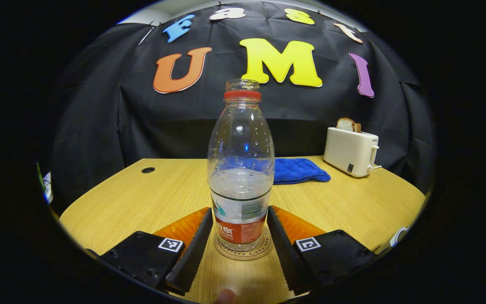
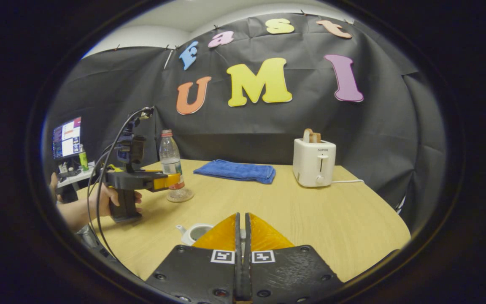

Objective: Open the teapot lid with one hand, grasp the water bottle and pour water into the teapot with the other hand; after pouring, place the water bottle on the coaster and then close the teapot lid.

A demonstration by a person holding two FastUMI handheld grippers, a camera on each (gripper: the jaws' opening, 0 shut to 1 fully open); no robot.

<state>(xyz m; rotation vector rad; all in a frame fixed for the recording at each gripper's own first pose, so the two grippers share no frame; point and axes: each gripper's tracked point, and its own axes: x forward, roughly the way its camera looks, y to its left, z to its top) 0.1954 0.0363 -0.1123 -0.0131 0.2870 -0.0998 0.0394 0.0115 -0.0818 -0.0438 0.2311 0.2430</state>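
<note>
1. Two left gripper [image 1: 239,242] jaws stand apart, flanking the water bottle [image 1: 240,169] low at its label, seemingly just clear of it; bottle upright on the coaster [image 1: 243,252], cap off.
2. Right gripper [image 2: 241,236] jaws pressed together; whether they pinch the lid, cannot tell. Teapot [image 2: 195,232] sits open below them on the worktop [image 2: 310,215].
3. Likely releasing: back straight off, don't nudge the bottle, then lid.

so on the table: one water bottle [image 1: 240,169], one coaster [image 1: 243,250], one teapot [image 2: 195,232], one blue towel [image 2: 235,171], one toaster [image 2: 314,162] holding one bread slice [image 2: 311,135].
</note>
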